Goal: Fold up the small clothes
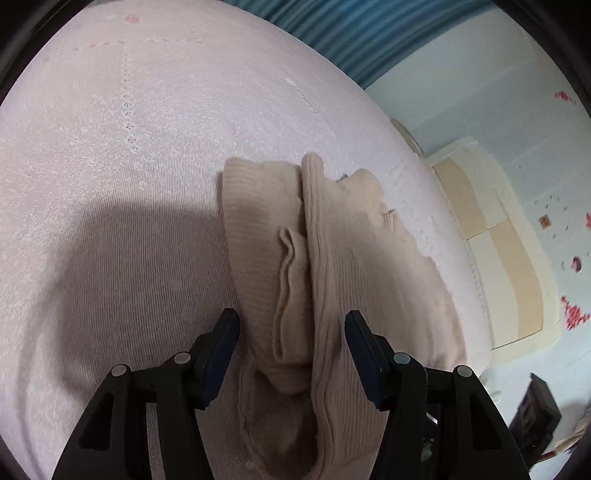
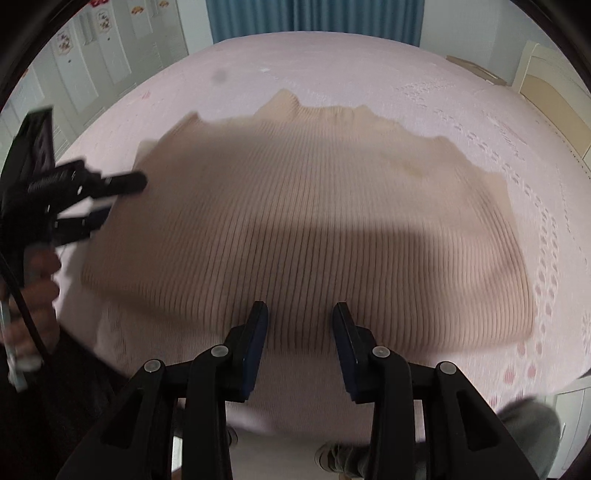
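A beige ribbed knit garment (image 2: 306,229) lies folded on a pale pink bedspread (image 2: 332,62). In the left wrist view the garment (image 1: 332,258) shows its layered side edge running away from me. My left gripper (image 1: 291,321) is open, its fingers standing either side of that edge, holding nothing. It also shows in the right wrist view (image 2: 118,199) at the garment's left edge, open. My right gripper (image 2: 299,314) is open and empty over the garment's near edge.
The bed's cream headboard (image 1: 491,240) stands to the right. Blue curtains (image 2: 314,16) hang behind the bed. White wardrobe doors (image 2: 96,55) stand at the far left. A dark object (image 1: 539,406) sits on the floor by the bed.
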Demonstrator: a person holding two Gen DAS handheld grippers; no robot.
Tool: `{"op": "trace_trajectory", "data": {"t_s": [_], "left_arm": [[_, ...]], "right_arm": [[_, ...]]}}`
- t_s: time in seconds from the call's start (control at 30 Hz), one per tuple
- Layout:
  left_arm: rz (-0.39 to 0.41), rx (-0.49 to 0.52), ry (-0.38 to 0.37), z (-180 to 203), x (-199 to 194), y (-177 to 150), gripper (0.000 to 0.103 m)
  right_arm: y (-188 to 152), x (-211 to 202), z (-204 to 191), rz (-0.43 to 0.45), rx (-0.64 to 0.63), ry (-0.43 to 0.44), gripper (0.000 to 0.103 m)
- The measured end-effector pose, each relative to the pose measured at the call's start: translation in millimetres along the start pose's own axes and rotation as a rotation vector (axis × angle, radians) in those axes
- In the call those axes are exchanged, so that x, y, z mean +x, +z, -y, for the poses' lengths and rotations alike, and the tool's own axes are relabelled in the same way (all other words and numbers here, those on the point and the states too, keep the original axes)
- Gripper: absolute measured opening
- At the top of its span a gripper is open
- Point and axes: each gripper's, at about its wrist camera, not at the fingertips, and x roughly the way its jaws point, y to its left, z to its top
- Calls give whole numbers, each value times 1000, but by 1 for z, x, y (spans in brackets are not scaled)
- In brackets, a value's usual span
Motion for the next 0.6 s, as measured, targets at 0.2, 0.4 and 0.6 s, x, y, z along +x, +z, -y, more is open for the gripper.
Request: {"op": "trace_trajectory", "data": {"t_s": [0.2,0.4,0.6], "left_arm": [[0,36,34,13,-2,-12,60],[-4,64,62,16,7,-2,62],[5,28,91,23,16,11,47]], "right_arm": [[-12,-25,19,64,1,60,36],[-14,-51,63,187,23,-12,36],[-26,-55,124,240,233,66,37]]}}
